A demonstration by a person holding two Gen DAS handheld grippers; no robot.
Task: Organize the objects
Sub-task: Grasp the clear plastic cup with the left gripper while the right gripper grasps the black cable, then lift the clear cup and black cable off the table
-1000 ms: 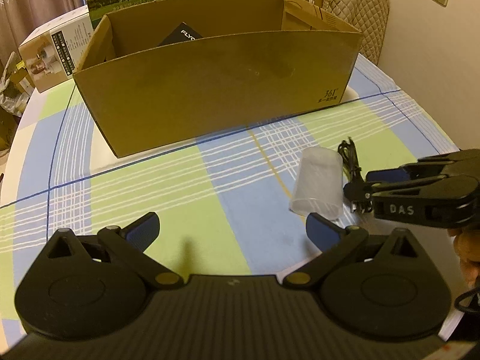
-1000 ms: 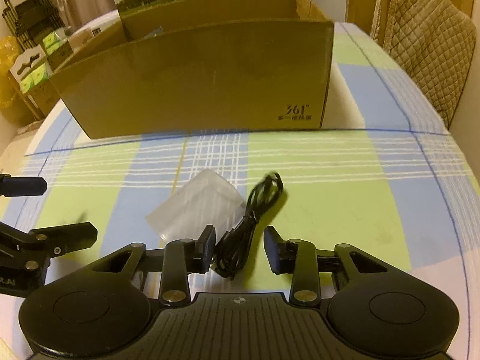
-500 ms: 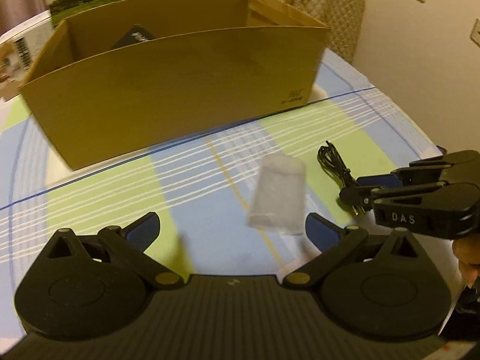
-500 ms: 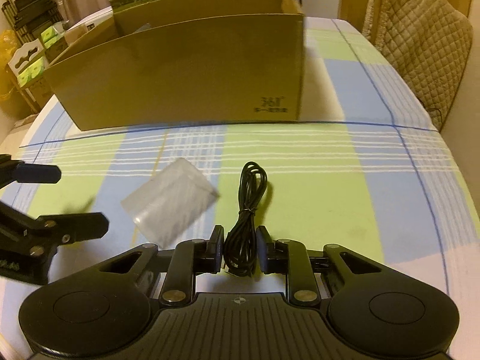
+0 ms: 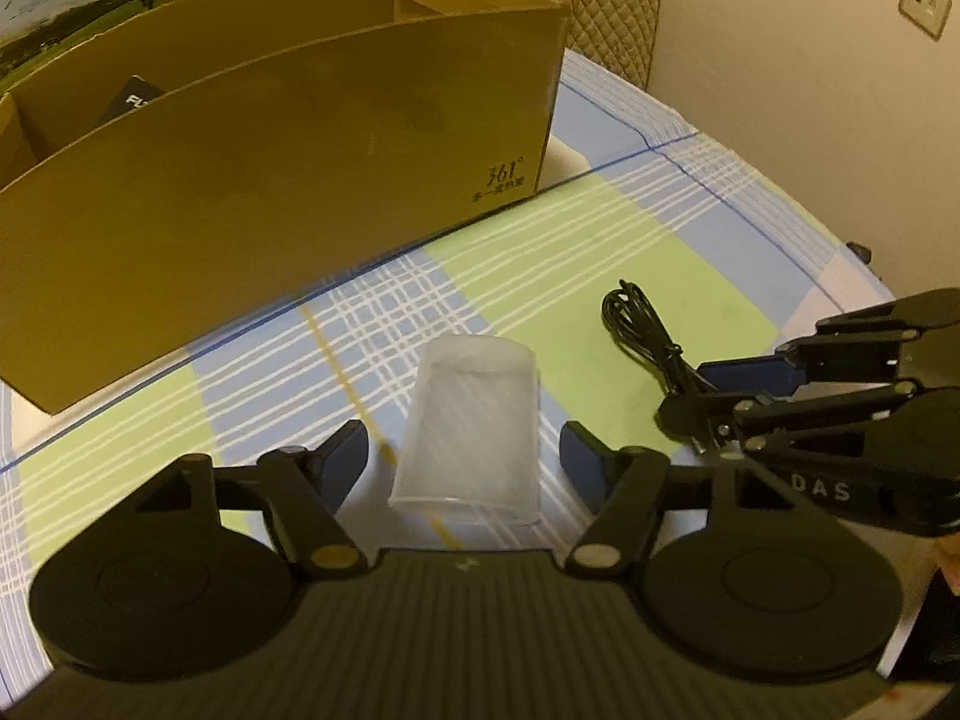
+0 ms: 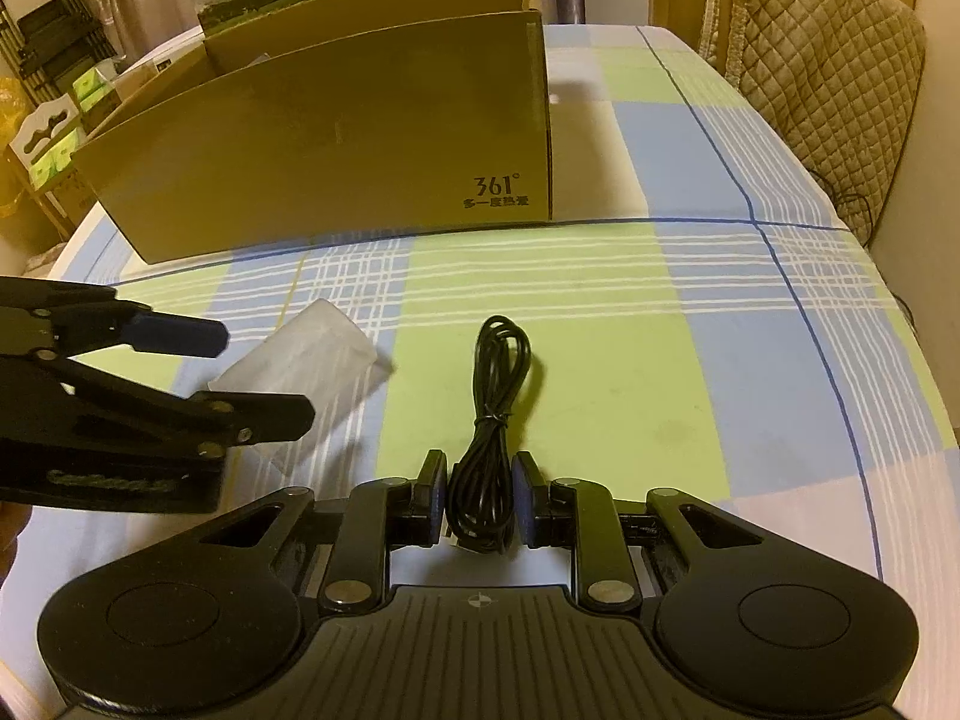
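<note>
A clear plastic cup [image 5: 471, 432] lies on its side on the checked tablecloth [image 5: 600, 252]. My left gripper [image 5: 465, 459] straddles it and its jaws are closing. A small gap still shows between each blue pad and the cup wall. In the right wrist view the cup [image 6: 300, 360] lies partly behind the left gripper [image 6: 261, 375]. To the cup's right, a bundled black cable [image 6: 489, 420] lies on a green square. My right gripper [image 6: 480, 498] is shut on the cable's near end, and the left wrist view shows the right gripper [image 5: 690, 393] on the cable [image 5: 642, 330].
A long open cardboard box [image 5: 270, 198] stands across the table behind both objects, with a dark item [image 5: 129, 99] inside at its left end. A quilted chair back [image 6: 822, 42] is at the far right. The table edge curves round on the right.
My left gripper has slid right until it straddles the cup, and its jaws have narrowed. The right gripper's jaws have shut on the cable's near end.
</note>
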